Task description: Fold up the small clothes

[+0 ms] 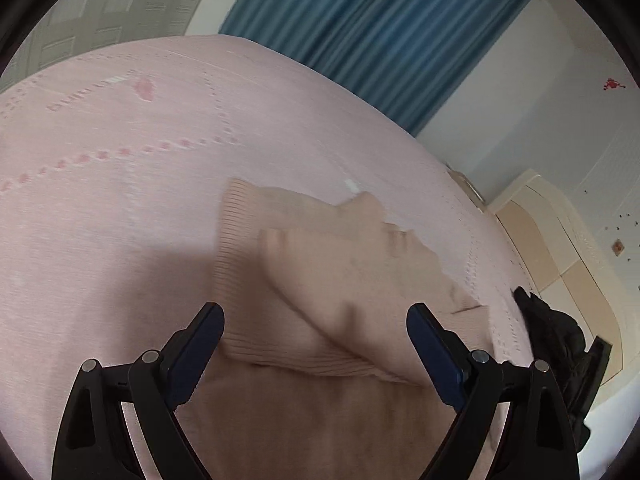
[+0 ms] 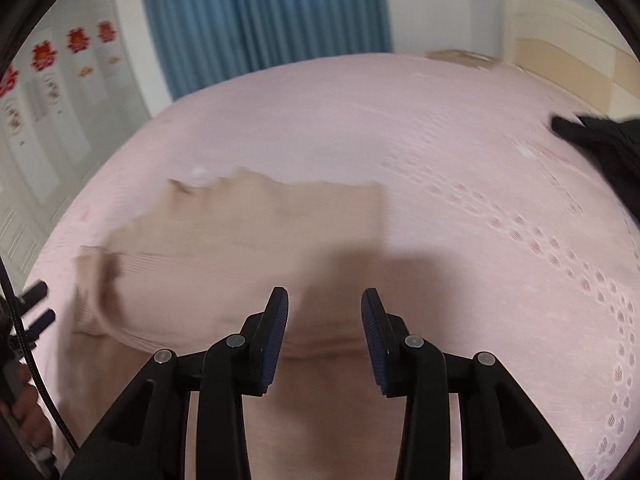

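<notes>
Beige ribbed sweater lies rumpled on pink bedspread; left gripper and right gripper gape, empty.

pink bedspread, blue curtain, white wall, cream headboard, soft daylight

A pink bedspread covered the bed, its weave marked with dotted lines and small darker pink motifs. Behind the bed hung a blue curtain in long pleats against a white wall. A cream headboard with tan panels stood at the right end of the bed. A black garment lay bunched near that end, on the bedspread's edge. In the right wrist view, red paper cutouts were stuck on a pale wardrobe door at the left.
</notes>
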`<action>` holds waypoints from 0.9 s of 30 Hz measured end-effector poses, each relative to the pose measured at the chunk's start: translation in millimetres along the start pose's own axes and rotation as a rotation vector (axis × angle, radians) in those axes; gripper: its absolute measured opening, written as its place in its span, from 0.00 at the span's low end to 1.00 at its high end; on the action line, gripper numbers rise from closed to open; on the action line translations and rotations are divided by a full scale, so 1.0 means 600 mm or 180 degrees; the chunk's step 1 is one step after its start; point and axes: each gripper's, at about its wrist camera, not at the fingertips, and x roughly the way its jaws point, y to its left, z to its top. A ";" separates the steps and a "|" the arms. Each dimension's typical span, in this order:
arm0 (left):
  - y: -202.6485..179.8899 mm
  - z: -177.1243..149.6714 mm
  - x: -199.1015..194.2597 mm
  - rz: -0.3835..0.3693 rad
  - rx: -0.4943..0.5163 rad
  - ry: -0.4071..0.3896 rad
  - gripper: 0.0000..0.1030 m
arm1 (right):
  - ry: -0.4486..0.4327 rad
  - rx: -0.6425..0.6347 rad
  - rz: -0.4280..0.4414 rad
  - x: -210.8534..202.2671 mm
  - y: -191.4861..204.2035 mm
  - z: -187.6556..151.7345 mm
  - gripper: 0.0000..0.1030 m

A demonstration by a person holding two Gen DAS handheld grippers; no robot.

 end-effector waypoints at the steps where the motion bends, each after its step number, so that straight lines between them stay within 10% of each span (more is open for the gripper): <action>1: -0.012 -0.002 0.008 0.0014 0.0010 0.0009 0.91 | 0.0028 0.0061 0.0011 0.001 -0.012 -0.001 0.37; 16: -0.102 -0.067 0.095 0.1373 0.0624 0.0065 0.85 | 0.0459 0.0136 0.0280 0.042 -0.029 -0.020 0.43; 27: 0.021 -0.037 0.018 0.0143 -0.0411 0.0131 0.67 | 0.0424 0.0117 0.0323 0.033 -0.020 -0.021 0.43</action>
